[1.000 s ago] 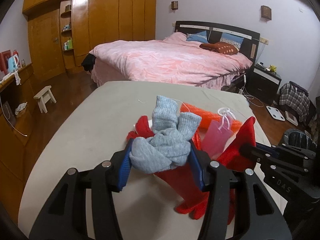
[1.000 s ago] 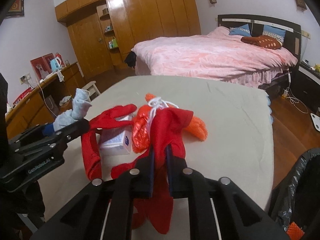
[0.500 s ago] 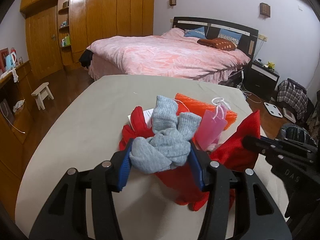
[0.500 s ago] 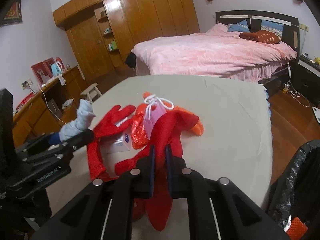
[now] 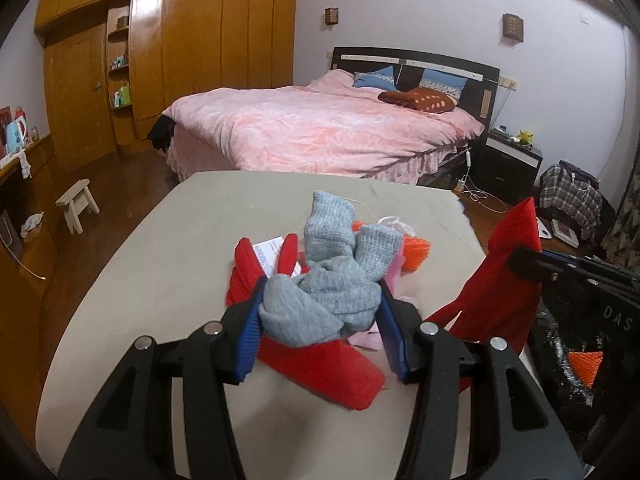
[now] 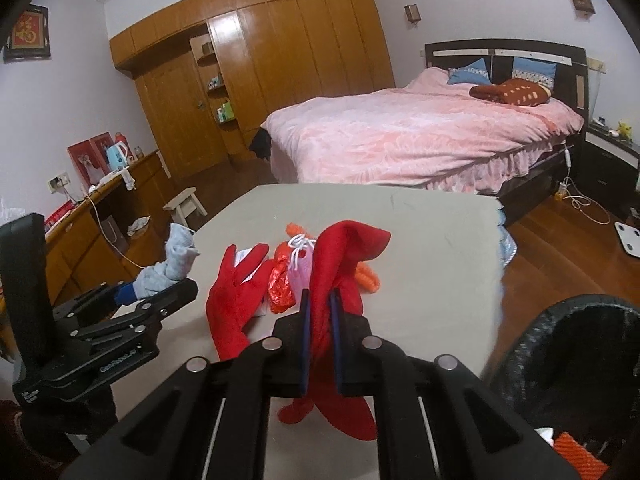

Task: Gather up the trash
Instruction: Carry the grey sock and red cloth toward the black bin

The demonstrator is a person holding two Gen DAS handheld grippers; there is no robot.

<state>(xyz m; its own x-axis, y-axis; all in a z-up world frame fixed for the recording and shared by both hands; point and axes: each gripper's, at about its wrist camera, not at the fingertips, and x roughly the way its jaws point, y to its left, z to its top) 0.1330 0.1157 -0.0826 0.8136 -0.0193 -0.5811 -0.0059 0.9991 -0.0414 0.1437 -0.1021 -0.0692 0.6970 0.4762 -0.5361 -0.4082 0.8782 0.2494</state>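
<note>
Left tongs (image 5: 320, 316) clamped on soft grey sock bundle (image 5: 326, 280); right tongs (image 6: 320, 334) pinching limp red cloth (image 6: 340, 272). Light, floppy; best gripped mid-bunch, clear of desk (image 6: 432, 248).

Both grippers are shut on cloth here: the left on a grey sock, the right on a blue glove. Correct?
Not quite. The right gripper is shut on a red glove, not a blue one, as the right wrist view shows. The left gripper does hold the grey sock.
</note>
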